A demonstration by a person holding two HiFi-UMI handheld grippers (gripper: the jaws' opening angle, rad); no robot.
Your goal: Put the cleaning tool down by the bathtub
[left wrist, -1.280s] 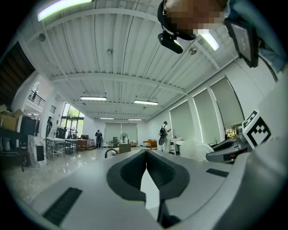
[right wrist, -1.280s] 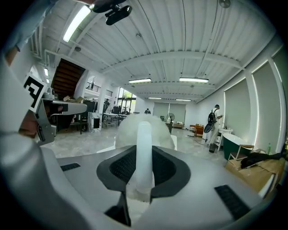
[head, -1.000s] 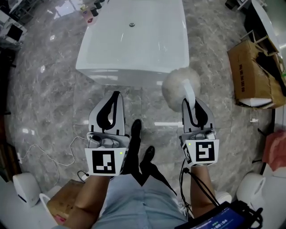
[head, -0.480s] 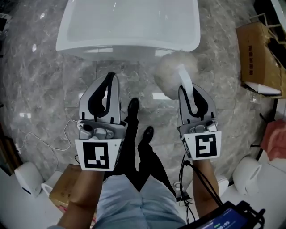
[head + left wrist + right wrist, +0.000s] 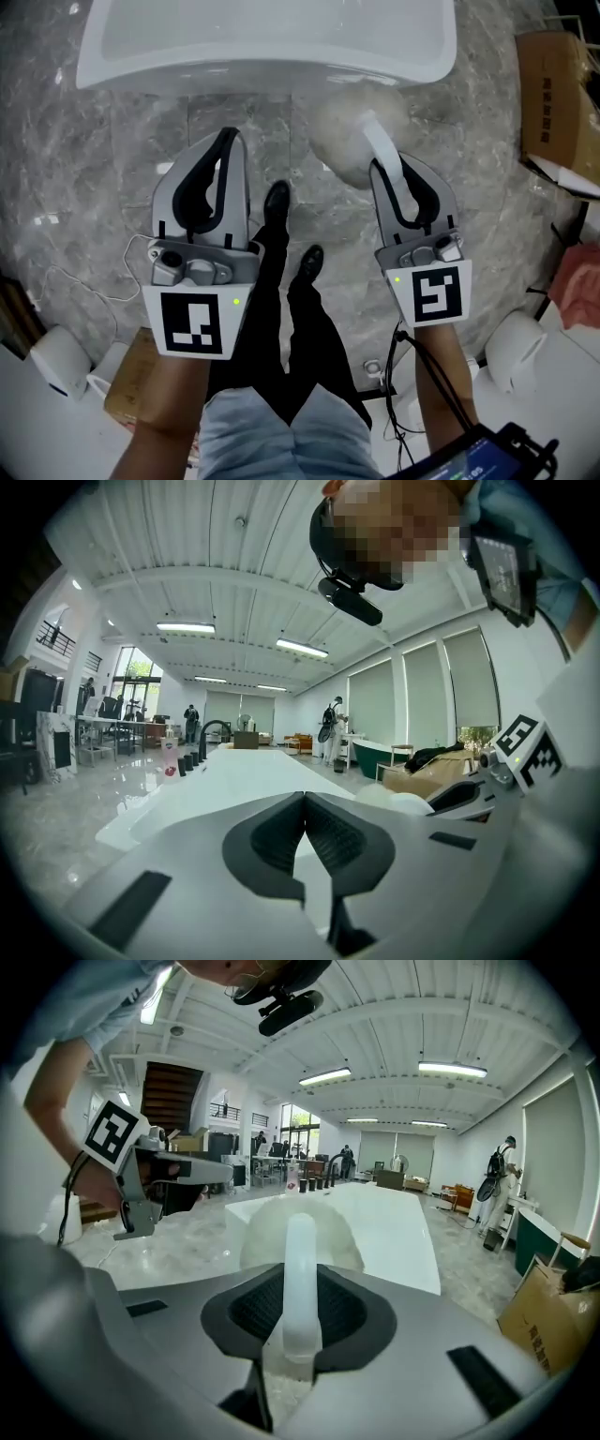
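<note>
The cleaning tool is a fluffy white round head (image 5: 349, 139) on a white plastic handle (image 5: 384, 159). My right gripper (image 5: 392, 173) is shut on that handle, and the head hangs over the marble floor just in front of the white bathtub (image 5: 262, 52). In the right gripper view the handle (image 5: 300, 1269) stands upright between the dark pads, with the fluffy head (image 5: 251, 1234) behind it and the bathtub (image 5: 398, 1232) beyond. My left gripper (image 5: 228, 142) is shut and holds nothing; its tips meet in the left gripper view (image 5: 305, 799).
A cardboard box (image 5: 562, 103) stands on the floor at the right. A white cable (image 5: 84, 281) trails at the left, near a white bin (image 5: 52, 361). The person's black shoes (image 5: 277, 206) stand between the grippers. Bottles (image 5: 171, 757) line the tub's far end.
Both grippers and the head have come closer to the bathtub, so its near rim now fills the top of the view. The tool stays in the right gripper.
</note>
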